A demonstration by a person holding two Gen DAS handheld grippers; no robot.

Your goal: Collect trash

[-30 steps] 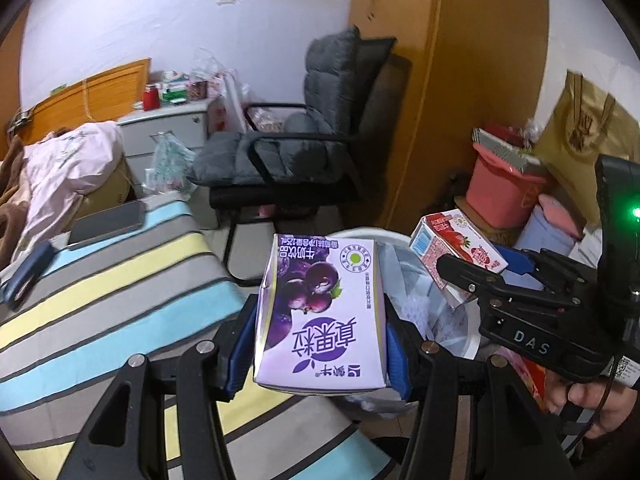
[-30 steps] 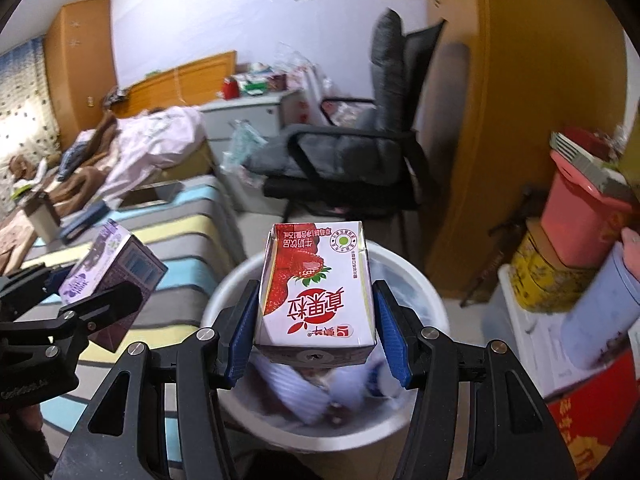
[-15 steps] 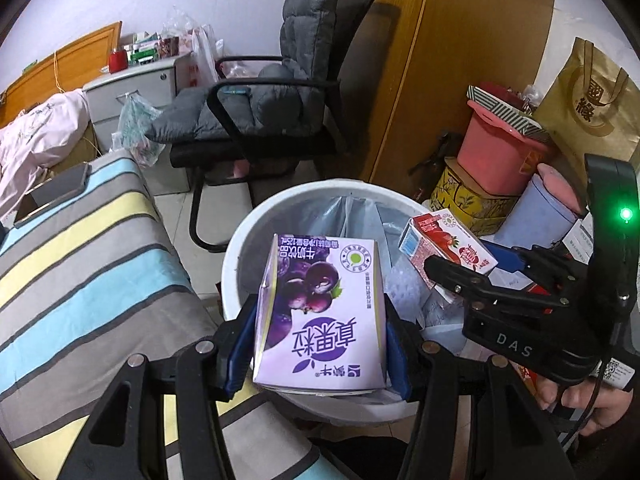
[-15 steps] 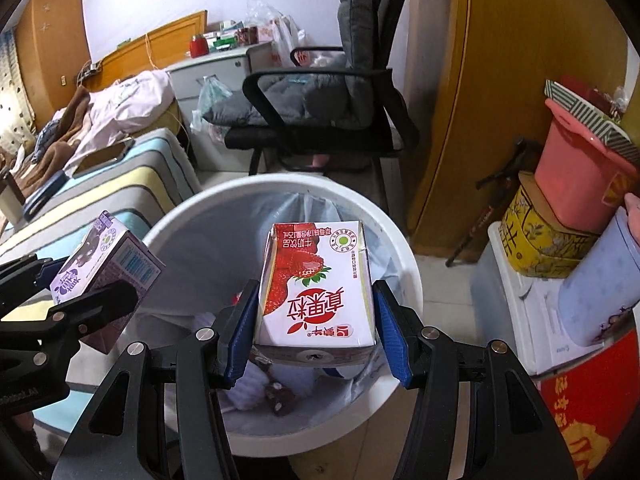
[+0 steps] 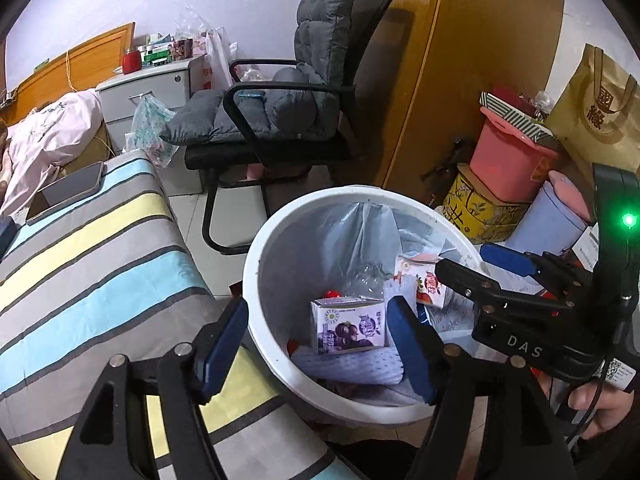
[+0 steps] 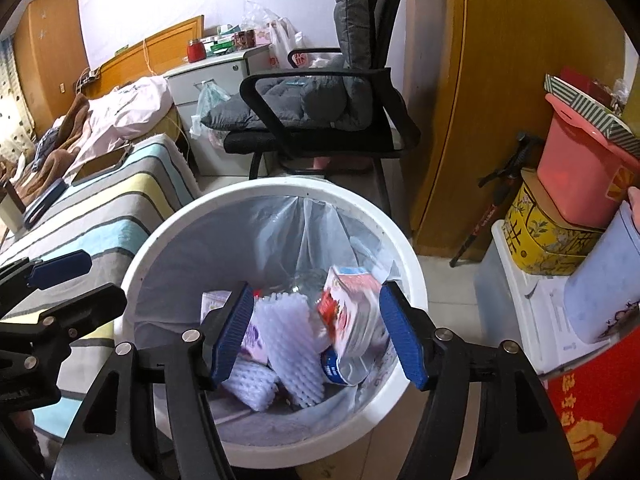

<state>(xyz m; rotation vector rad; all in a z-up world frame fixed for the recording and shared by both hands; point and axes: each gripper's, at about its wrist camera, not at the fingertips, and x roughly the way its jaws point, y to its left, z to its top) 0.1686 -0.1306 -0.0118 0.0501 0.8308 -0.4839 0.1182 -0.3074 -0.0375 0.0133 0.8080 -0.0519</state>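
Our left claw [image 5: 318, 342] is spread wide with nothing between its blue pads [image 5: 410, 354], and it hangs over the near rim of the white trash bin [image 5: 256, 252]. Straight ahead of it and below, the purple milk carton [image 5: 348, 326] lies inside the bin on white foam netting [image 5: 348, 366], clear of both pads. Just right of that carton, deeper in the bin, we see the red strawberry carton [image 5: 424, 286], partly hidden by our other tool.

Our right claw [image 6: 316, 330] is likewise spread and holds nothing. The strawberry carton [image 6: 352, 316] sits tilted between its pads but lower down, among the rubbish in the bin [image 6: 408, 256], close to the right pad [image 6: 400, 338]; whether it touches that pad we cannot tell. A foam net sleeve [image 6: 286, 344] lies left of it, and a sliver of the purple carton [image 6: 254, 338] peeks out behind the left pad. A thin plastic liner [image 6: 288, 232] lines the bin's far wall.

To the left of both claws runs the striped bed [image 5: 92, 256] with a phone [image 5: 66, 192] on it; beyond the bin stands a black chair [image 5: 280, 120] with a grey cushion.
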